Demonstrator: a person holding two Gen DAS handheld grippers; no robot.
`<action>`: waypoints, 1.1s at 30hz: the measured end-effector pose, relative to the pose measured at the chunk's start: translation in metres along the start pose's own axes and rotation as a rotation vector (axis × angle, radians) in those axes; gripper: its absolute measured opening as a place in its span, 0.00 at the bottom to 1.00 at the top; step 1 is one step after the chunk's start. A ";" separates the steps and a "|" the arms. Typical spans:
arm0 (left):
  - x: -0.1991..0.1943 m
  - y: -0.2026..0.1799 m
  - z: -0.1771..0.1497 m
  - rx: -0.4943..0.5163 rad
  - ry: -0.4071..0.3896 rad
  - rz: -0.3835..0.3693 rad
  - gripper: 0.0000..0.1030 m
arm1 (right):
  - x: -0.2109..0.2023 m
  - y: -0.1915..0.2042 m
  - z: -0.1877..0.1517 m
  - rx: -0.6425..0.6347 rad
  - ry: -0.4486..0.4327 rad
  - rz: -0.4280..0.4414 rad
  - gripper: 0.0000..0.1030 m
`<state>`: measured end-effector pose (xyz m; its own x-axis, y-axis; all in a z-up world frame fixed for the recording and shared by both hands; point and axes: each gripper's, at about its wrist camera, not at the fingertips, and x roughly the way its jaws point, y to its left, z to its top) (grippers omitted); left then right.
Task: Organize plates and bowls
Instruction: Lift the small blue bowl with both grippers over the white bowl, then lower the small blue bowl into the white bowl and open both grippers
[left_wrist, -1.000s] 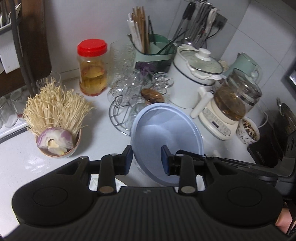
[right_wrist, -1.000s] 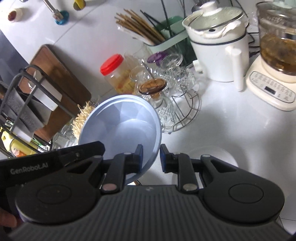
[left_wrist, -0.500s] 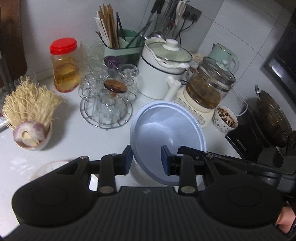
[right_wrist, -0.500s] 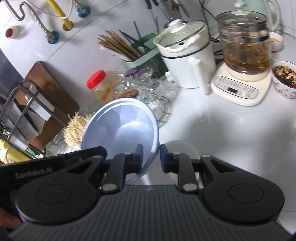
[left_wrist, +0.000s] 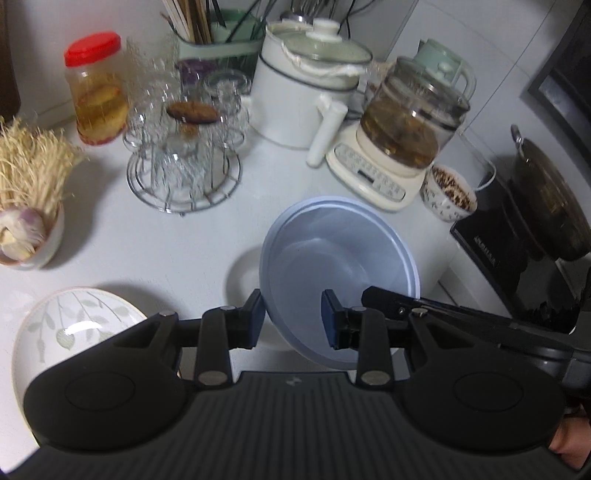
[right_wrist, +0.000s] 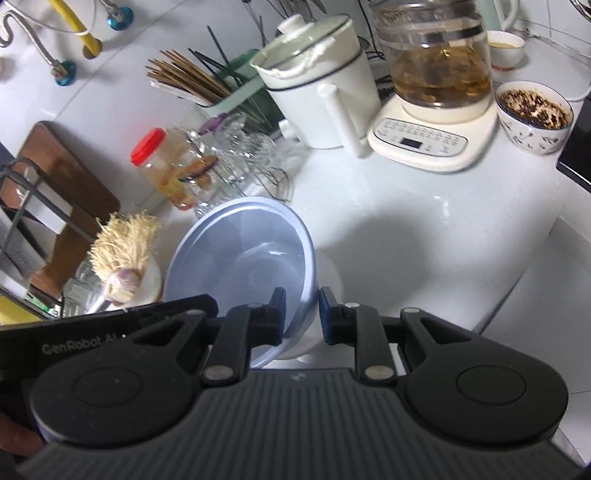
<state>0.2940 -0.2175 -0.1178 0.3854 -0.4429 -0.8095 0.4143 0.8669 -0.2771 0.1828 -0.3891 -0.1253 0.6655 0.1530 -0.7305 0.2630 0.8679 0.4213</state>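
Fingertips first: left gripper (left_wrist: 293, 317) is clamped on the near rim of the blue bowl (left_wrist: 332, 273), one pad outside the wall, the other inside the basin. Right gripper (right_wrist: 302, 314) pinches the opposite rim the same way, w/ the wall between its pads. So both are grasping the bowl, which hangs tilted between them above the white counter (left_wrist: 177, 243), clear of it as far as I can tell.

Directly under the bowl sits a pale round dish (left_wrist: 242, 277), partly hidden; can't tell whether bowl or plate. A leaf-patterned plate (left_wrist: 74, 325) lies off to the left near the counter edge.

Outward: wire glass rack (left_wrist: 184, 166), white lidded pot (left_wrist: 306, 96), glass kettle on its base (left_wrist: 402, 136), small patterned cup (left_wrist: 448, 195) just beyond the bowl.

Risks, as I judge them: thin rim + smooth plastic, so uneven pull btwn the two hands could twist it out of one pinch. Tilted descent may clip the pale dish; drifting forward could knock the cup or kettle base.
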 end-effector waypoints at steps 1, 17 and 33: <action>0.005 0.000 -0.001 -0.001 0.013 0.000 0.36 | 0.002 -0.001 -0.001 -0.001 0.003 -0.008 0.22; 0.037 0.014 -0.001 -0.024 0.090 0.024 0.36 | 0.031 -0.017 -0.010 0.024 0.063 -0.025 0.21; 0.041 0.034 0.007 -0.074 0.087 0.082 0.52 | 0.039 -0.038 0.001 0.104 0.056 -0.002 0.60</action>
<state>0.3298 -0.2074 -0.1567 0.3413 -0.3512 -0.8719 0.3214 0.9152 -0.2429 0.1997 -0.4164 -0.1695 0.6257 0.1802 -0.7590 0.3369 0.8151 0.4713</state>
